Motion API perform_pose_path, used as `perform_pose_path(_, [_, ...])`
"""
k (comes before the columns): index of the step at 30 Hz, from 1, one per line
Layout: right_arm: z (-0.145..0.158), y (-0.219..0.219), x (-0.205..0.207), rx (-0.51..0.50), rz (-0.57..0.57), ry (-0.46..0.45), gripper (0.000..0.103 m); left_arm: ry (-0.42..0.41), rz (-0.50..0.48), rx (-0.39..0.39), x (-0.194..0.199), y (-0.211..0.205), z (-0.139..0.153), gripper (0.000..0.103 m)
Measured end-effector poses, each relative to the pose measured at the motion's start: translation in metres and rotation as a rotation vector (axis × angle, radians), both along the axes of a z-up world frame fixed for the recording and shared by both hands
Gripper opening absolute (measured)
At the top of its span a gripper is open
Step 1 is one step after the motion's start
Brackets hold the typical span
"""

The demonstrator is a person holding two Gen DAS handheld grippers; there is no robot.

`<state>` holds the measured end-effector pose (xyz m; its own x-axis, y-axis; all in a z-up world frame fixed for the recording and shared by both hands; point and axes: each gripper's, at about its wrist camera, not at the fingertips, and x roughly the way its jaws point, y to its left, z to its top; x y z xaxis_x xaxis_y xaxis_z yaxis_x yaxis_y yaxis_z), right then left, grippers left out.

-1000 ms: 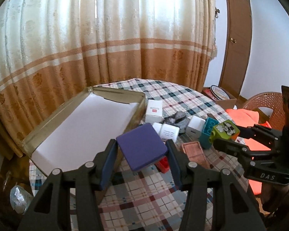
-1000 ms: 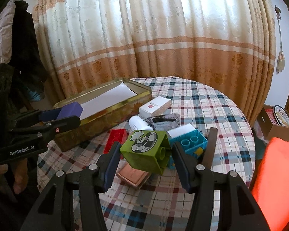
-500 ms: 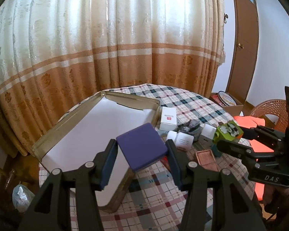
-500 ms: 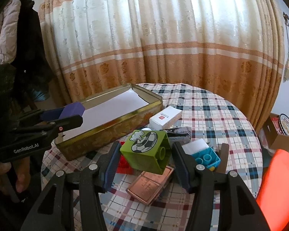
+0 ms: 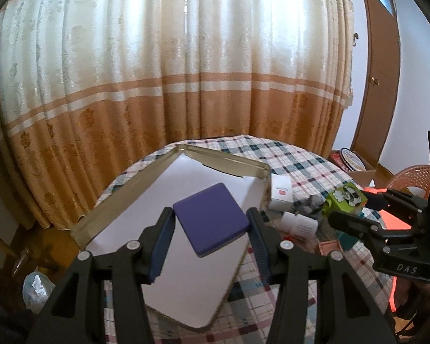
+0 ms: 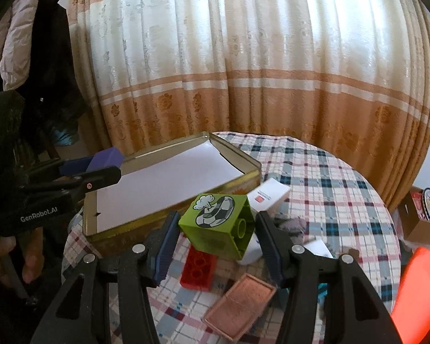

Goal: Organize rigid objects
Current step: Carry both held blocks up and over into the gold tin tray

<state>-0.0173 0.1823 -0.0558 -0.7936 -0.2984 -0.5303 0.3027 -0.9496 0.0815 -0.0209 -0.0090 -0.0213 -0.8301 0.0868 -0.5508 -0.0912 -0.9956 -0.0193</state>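
The left gripper (image 5: pixel 210 229) is clamped on a flat purple block (image 5: pixel 210 218) and holds it above the white-lined gold tin (image 5: pixel 262 169), likely so it can drop flat inside. Just right of the tin, on the plaid counter (image 6: pixel 329 177), lie a white box (image 5: pixel 281 196), a red brick (image 6: pixel 197 269) and a copper-coloured tile (image 6: pixel 240 305), unsorted. Furthest right, the right gripper (image 6: pixel 218 239) pinches a green cube (image 6: pixel 219 225) by two opposite faces, lifted clear of the clutter, apparently next for the tin.

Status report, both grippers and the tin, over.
Left gripper shut on purple block, above gold tin. Right gripper shut on green block, beside tin. Nothing in the way.
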Motion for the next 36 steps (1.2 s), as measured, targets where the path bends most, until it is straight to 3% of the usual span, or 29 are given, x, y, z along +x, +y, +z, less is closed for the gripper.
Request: perform_pose_path(36, [0.006,-0.044,-0.059,0.018,0.089,-0.034,0.057,-0.084,0.115,0.003,-0.031,-0.043,-0.022,0.051])
